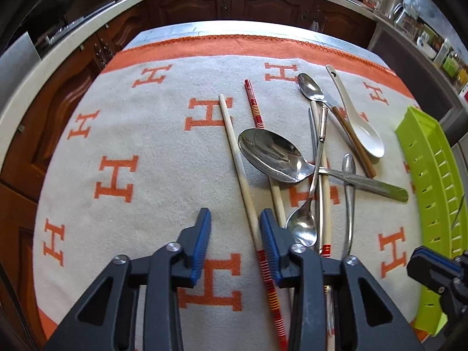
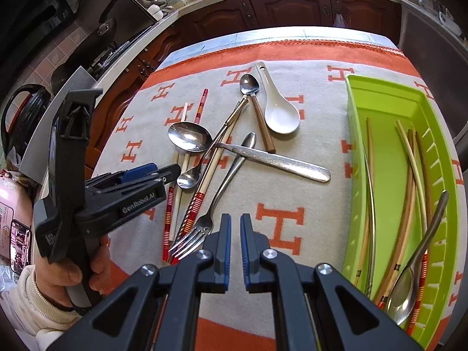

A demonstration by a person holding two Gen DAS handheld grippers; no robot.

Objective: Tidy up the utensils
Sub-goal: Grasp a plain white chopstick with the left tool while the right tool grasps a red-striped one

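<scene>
A pile of utensils lies on the H-patterned cloth point(image 1: 117, 134): a large steel spoon point(image 1: 270, 158), a small spoon point(image 1: 304, 225), a white ceramic spoon point(image 1: 365, 134), a fork point(image 2: 199, 231) and chopsticks with red striped ends point(image 1: 269, 275). My left gripper point(image 1: 235, 219) is open, low over the cloth, with a pale chopstick point(image 1: 239, 169) running between its fingers. My right gripper point(image 2: 235, 225) is empty with its fingers a narrow gap apart, above the cloth right of the fork. The green tray point(image 2: 356, 134) holds several chopsticks and a spoon point(image 2: 406, 295).
The tray stands along the cloth's right side, also in the left wrist view point(image 1: 421, 158). The left gripper and hand point(image 2: 96, 193) appear at the left of the right wrist view. Dark wood cabinets point(image 1: 234, 3) and a cluttered countertop ring the table.
</scene>
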